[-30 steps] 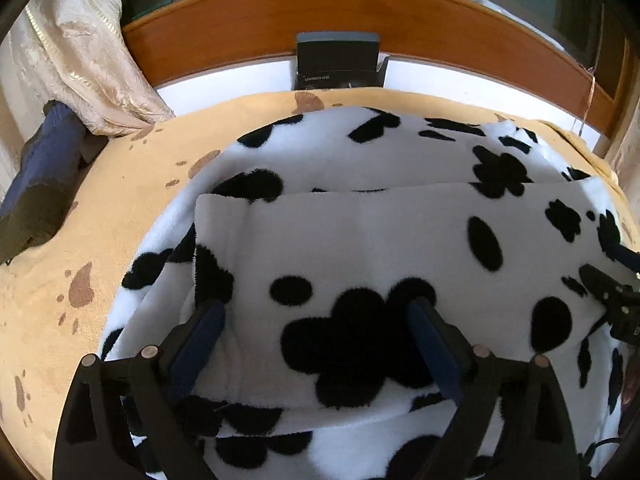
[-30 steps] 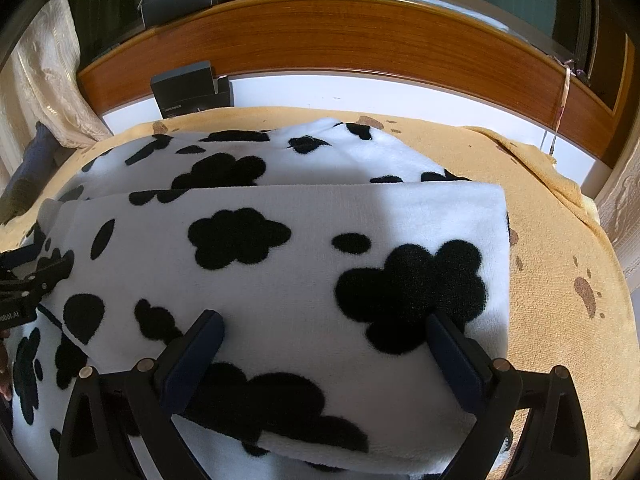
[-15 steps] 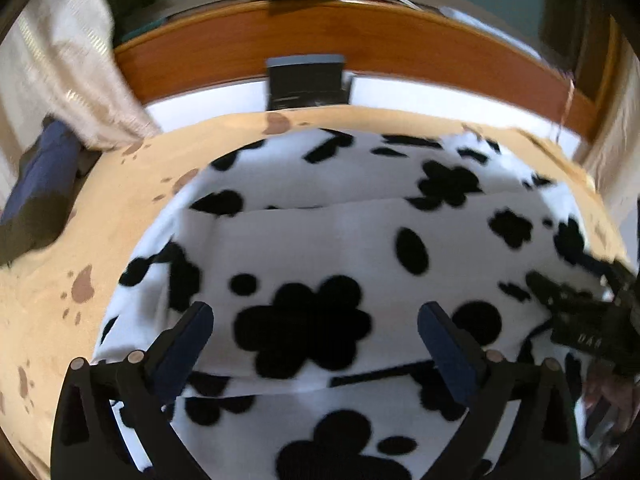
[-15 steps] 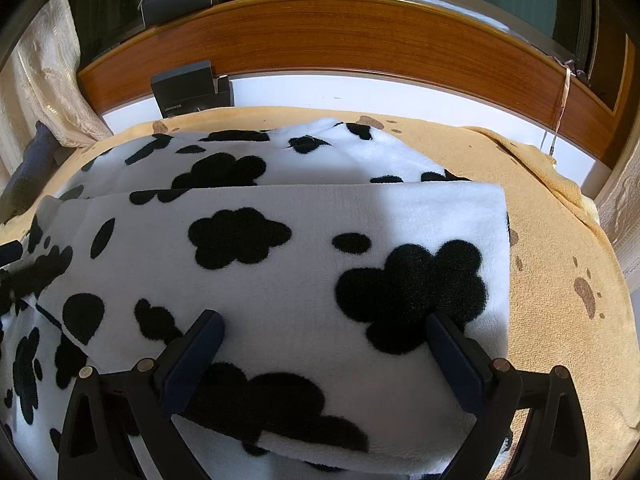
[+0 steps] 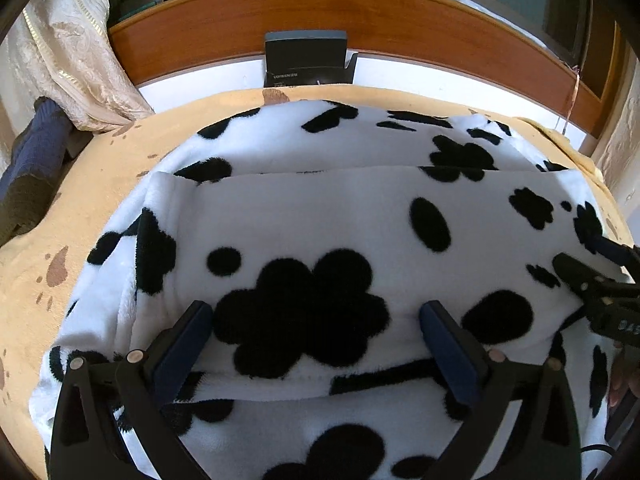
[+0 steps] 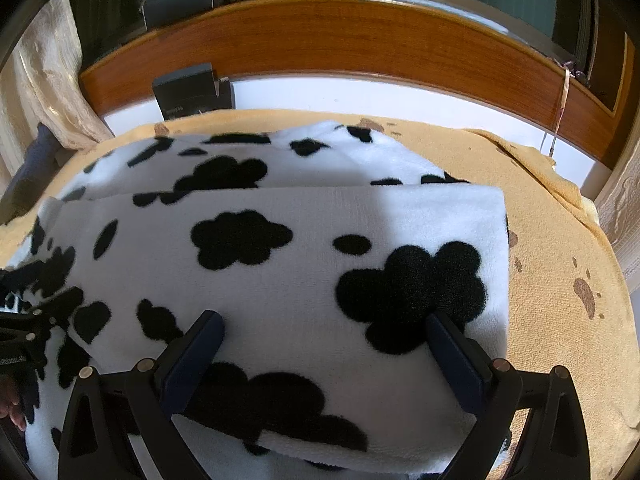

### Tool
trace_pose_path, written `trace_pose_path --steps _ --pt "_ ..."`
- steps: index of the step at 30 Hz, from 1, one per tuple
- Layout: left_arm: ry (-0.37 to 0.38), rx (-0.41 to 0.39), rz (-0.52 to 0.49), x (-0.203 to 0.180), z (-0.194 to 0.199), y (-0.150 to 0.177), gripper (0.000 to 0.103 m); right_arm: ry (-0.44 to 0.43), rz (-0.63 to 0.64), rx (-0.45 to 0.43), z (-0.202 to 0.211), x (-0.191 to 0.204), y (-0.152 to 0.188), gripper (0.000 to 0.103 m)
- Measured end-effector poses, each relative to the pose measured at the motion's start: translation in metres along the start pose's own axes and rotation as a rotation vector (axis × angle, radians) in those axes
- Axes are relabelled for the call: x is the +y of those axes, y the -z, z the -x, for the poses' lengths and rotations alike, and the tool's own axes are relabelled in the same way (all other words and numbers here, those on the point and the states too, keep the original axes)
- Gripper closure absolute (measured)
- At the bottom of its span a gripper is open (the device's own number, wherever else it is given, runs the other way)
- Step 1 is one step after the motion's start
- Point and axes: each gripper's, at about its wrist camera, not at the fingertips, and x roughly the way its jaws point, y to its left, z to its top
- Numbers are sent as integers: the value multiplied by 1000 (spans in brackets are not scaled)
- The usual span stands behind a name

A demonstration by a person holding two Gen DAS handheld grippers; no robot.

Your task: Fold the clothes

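Note:
A white fleece garment with black cow spots (image 5: 320,216) lies on the tan cover, its near part folded back over itself into a thick upper layer (image 6: 304,248). My left gripper (image 5: 316,320) is open, its fingers standing on either side of the upper layer's near edge. My right gripper (image 6: 326,328) is open over the fold's right end, fingers wide apart on the fleece. The right gripper also shows at the right edge of the left wrist view (image 5: 596,292). The left gripper shows at the left edge of the right wrist view (image 6: 24,344).
The tan paw-print cover (image 5: 92,184) spreads over the surface. A wooden headboard (image 5: 360,28) runs along the back with a dark box (image 5: 306,60) before it. A cream curtain (image 5: 68,52) and dark blue cloth (image 5: 36,160) lie at the left.
My left gripper drew back and up half a second ago, then came forward and down onto the folded layer's near edge again. The right gripper has hardly moved. The fold lies as before.

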Motion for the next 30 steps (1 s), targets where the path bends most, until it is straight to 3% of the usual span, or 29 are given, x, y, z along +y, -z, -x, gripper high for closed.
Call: trace_pose_path --steps 1,4,6,9,15,21,25,30 --pt "0 -1 0 0 0 0 0 -17 -14 -31 6 -2 0 1" --pt "0 0 1 0 0 -1 0 -86 -51 -269 50 -10 1 1" --pt "-1 -1 2 0 0 0 0 -34 -6 -439 81 -1 6 1" --pt "-2 -2 2 0 0 0 0 16 65 -517 96 18 12 1" --pt "-14 -8 18 -1 5 2 0 42 100 -425 78 29 9 1" --pt "-32 -52 34 -11 29 8 0 24 70 -406 74 21 11 1" --pt "-112 -87 -41 -22 35 3 0 22 85 -413 76 25 11 1" --pt "-98 -18 21 -13 12 -5 0 22 92 -409 75 26 11 1"
